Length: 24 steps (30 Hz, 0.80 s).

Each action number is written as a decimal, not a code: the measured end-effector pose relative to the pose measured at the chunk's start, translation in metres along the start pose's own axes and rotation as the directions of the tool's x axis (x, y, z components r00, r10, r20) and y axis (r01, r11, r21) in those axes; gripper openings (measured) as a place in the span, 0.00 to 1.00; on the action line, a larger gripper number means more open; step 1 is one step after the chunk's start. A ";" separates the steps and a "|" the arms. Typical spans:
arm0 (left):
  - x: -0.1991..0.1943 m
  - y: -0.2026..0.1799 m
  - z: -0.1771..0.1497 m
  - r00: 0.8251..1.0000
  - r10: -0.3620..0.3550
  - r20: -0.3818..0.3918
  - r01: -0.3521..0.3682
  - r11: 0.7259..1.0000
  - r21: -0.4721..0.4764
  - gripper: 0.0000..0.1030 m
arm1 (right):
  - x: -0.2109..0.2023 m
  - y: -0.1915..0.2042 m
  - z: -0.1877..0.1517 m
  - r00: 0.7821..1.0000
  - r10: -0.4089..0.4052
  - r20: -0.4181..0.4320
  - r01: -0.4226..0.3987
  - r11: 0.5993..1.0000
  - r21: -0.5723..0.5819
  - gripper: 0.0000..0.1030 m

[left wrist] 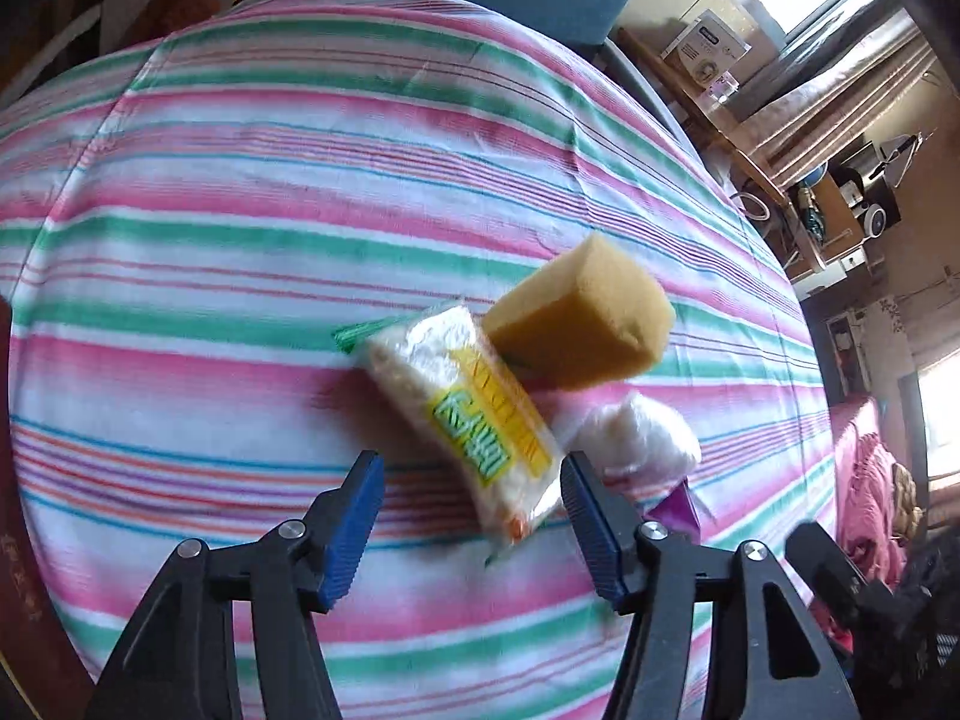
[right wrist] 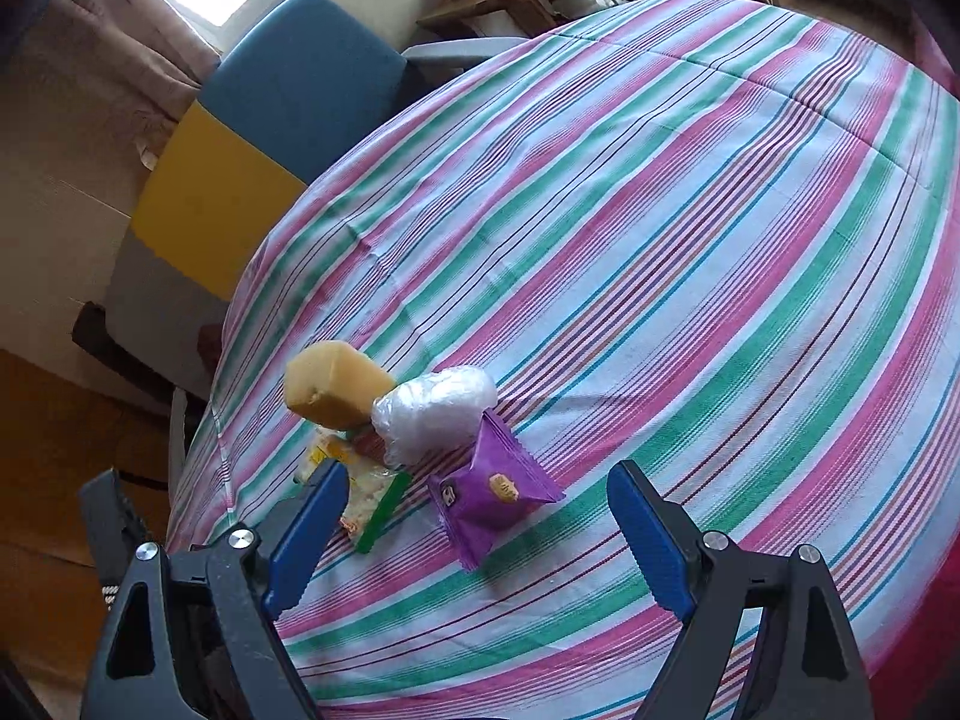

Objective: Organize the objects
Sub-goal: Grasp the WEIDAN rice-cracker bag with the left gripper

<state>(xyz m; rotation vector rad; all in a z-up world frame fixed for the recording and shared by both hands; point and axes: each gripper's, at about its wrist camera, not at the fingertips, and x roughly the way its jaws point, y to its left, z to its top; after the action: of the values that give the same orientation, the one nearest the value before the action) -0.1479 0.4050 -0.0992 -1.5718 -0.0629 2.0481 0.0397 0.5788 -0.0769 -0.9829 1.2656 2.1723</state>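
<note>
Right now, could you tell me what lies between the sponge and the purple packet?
A crumpled clear plastic bag lies between the sponge and the purple packet, touching both. The right wrist view shows it best.

The sponge point(left wrist: 581, 313) is looking rough and matt, the noodle pack point(left wrist: 474, 414) shiny plastic, the striped cloth point(left wrist: 300, 192) soft woven.
</note>
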 end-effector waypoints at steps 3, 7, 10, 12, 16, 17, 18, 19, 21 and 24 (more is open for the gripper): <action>0.006 -0.009 0.007 0.998 0.054 0.046 -0.054 0.998 0.010 0.71 | -0.002 -0.004 0.001 1.000 0.017 -0.001 -0.017 1.000 0.022 0.86; 0.022 -0.014 0.017 0.995 0.087 0.043 -0.087 0.996 0.005 0.72 | -0.002 -0.008 0.000 0.999 0.031 -0.009 -0.030 0.999 0.038 0.87; 0.034 -0.020 0.021 0.990 0.135 0.051 -0.137 0.990 0.031 0.72 | -0.001 -0.008 0.001 1.000 0.026 -0.014 -0.025 0.999 0.033 0.87; 0.035 -0.025 0.019 0.986 0.159 0.050 -0.163 0.983 0.088 0.71 | 0.000 -0.010 0.001 1.000 0.022 -0.017 -0.021 0.999 0.038 0.87; 0.030 -0.022 0.006 0.981 0.182 0.071 -0.192 0.962 0.193 0.58 | 0.004 -0.012 0.002 1.000 0.014 -0.027 -0.013 0.999 0.050 0.87; 0.028 -0.020 0.002 0.980 0.182 0.075 -0.194 0.958 0.210 0.55 | 0.005 -0.012 0.002 0.999 0.011 -0.031 -0.010 0.999 0.045 0.87; 0.024 -0.016 -0.002 0.981 0.174 0.079 -0.188 0.958 0.217 0.49 | 0.005 -0.011 0.001 0.999 0.008 -0.035 -0.006 0.999 0.039 0.87; 0.020 -0.012 -0.005 0.983 0.168 0.078 -0.182 0.958 0.222 0.43 | 0.006 -0.010 0.000 0.999 0.002 -0.040 -0.001 0.999 0.032 0.87; 0.013 -0.007 -0.015 0.985 0.158 0.075 -0.172 0.951 0.257 0.40 | 0.007 -0.009 -0.001 0.999 -0.013 -0.041 0.014 1.000 0.023 0.87; 0.002 0.002 -0.034 0.987 0.144 0.071 -0.159 0.943 0.292 0.37 | 0.008 -0.009 -0.001 0.998 -0.041 -0.036 0.042 0.999 0.012 0.87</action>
<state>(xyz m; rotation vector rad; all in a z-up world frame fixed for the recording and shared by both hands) -0.1178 0.3947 -0.1120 -1.3750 0.3436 2.0970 0.0413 0.5824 -0.0882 -1.0387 1.2624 2.1217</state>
